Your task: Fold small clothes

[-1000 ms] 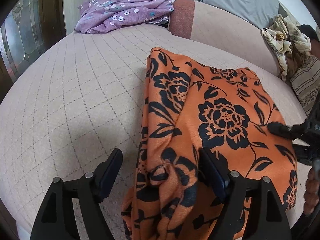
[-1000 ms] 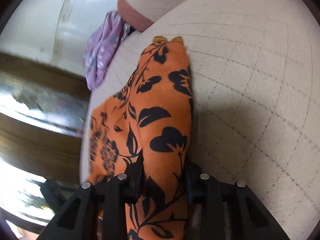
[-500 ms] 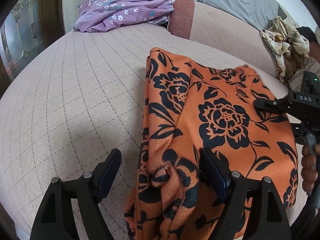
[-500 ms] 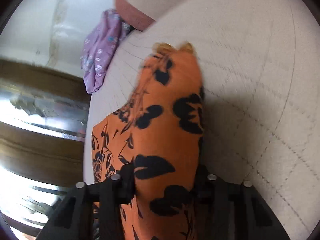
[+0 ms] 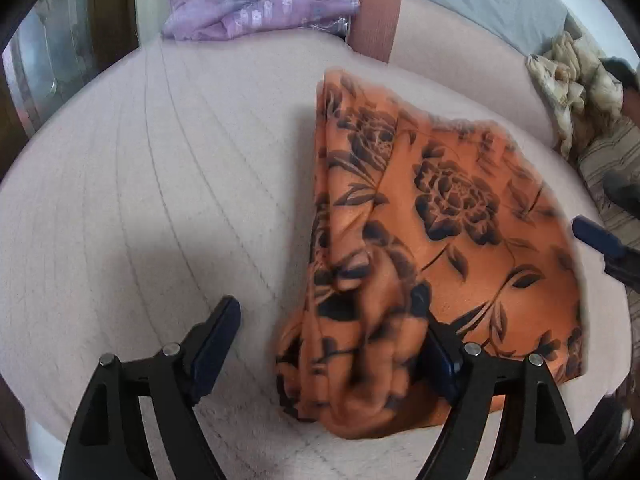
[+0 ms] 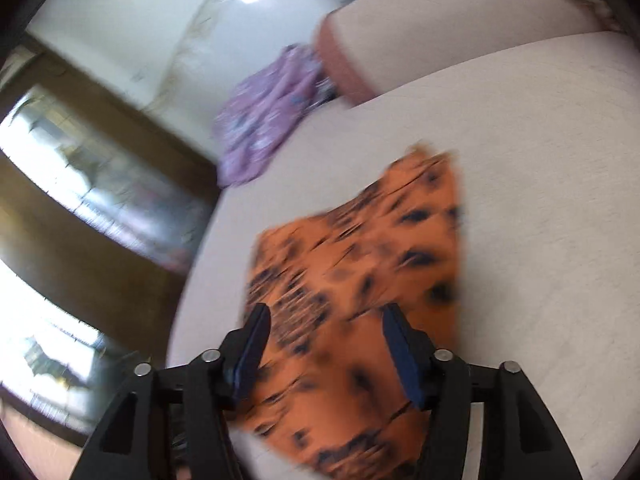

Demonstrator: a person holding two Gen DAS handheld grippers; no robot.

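A: Where is the orange cloth garment with the black flower print?

B: It lies on the pale quilted cushion of the sofa, spread out toward the right, with a bunched, folded end nearest the left gripper.

A: And that gripper's jaws?

B: They stand wide and released. The bunched end sits between them, against the inner face of the right-hand finger, while the left-hand finger is well clear of the cloth with bare cushion around it. Nothing is pinched.

A: The right gripper?

B: Its jaws are opening. In its own view the orange garment lies below and between the two fingers, but the pads do not press on it, though the picture is blurred. From the left wrist view a blue-padded fingertip of it shows at the right edge, just off the garment's side.

A: Anything else around?

B: A crumpled purple floral garment lies at the far end of the sofa, well apart, beside a rust-coloured bolster end. A cream patterned cloth is heaped at the far right.
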